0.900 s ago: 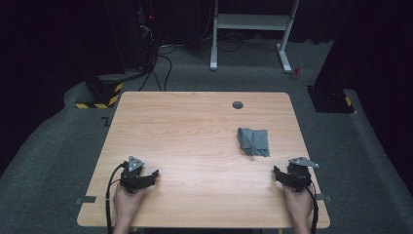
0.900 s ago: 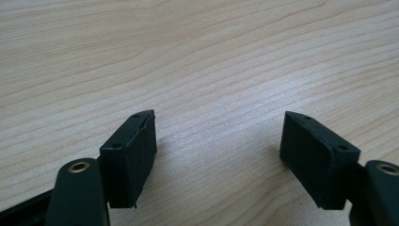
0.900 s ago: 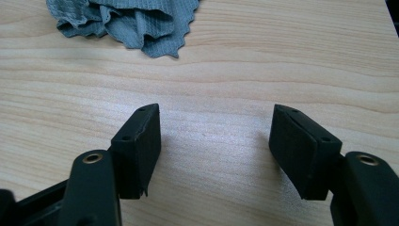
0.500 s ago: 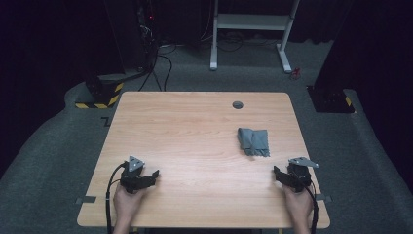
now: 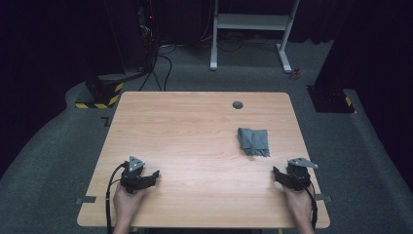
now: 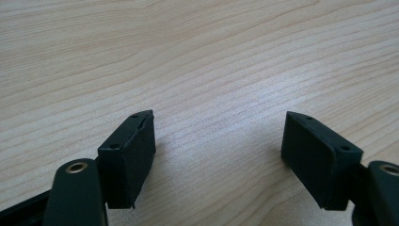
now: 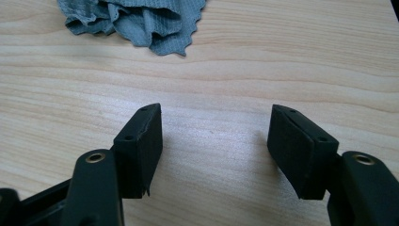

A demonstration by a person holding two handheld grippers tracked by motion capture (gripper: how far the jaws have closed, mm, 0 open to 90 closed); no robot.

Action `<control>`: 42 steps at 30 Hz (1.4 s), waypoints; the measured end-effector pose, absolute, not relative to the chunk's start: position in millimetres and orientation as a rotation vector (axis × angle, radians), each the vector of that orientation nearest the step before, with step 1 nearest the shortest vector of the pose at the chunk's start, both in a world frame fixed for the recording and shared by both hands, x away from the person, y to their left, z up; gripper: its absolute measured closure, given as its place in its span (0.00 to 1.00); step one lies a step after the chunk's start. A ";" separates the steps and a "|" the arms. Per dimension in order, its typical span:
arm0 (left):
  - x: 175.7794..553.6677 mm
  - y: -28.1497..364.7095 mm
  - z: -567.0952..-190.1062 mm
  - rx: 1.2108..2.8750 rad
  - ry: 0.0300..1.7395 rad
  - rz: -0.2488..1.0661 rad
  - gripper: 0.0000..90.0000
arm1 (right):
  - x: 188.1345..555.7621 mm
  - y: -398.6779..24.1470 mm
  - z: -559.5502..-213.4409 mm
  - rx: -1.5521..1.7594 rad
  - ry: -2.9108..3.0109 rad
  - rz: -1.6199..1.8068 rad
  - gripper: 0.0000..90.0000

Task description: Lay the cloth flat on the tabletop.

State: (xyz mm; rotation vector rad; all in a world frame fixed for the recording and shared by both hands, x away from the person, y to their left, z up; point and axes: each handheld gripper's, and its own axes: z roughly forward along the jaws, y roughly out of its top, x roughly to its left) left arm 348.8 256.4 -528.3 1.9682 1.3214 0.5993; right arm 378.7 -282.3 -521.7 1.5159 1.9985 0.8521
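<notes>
Black two-jaw tools (image 5: pixel 155 174), grey three-cornered plates, brass-ringed screws, trailing black cables.

We saw the bench (image 5: pixel 185 131) was pale wood, its grain running in long lines under a smooth, faintly shiny finish. The grey cloth (image 7: pixel 136 19) looked soft, with a fine waffle weave and scalloped edges. The fingers (image 7: pixel 141 146) were matt black, apparently plastic with rubbery pads.

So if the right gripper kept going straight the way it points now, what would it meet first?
Probably the crumpled grey cloth. The right gripper stands open over bare table, and the cloth lies ahead, somewhat left of its centre line, so it might only clip the edge.
</notes>
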 end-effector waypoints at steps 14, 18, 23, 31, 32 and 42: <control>348.8 256.4 -528.3 1.968 1.322 0.598 0.30 | 376.5 -270.7 -517.4 1.469 2.009 0.958 0.42; 348.8 256.4 -528.3 1.968 1.321 0.598 0.30 | 378.8 -267.2 -513.1 1.458 2.012 0.986 0.43; 348.8 256.4 -528.3 1.969 1.321 0.599 0.30 | 385.1 -261.3 -511.2 1.431 2.034 1.007 0.42; 348.7 256.4 -528.3 1.969 1.320 0.598 0.30 | 396.1 -246.0 -507.3 1.388 2.064 1.028 0.42; 348.7 256.4 -528.2 1.970 1.320 0.598 0.30 | 397.8 -243.8 -506.3 1.382 2.066 1.027 0.42; 348.7 256.4 -528.2 1.970 1.320 0.598 0.30 | 411.9 -223.0 -502.7 1.329 2.086 1.028 0.42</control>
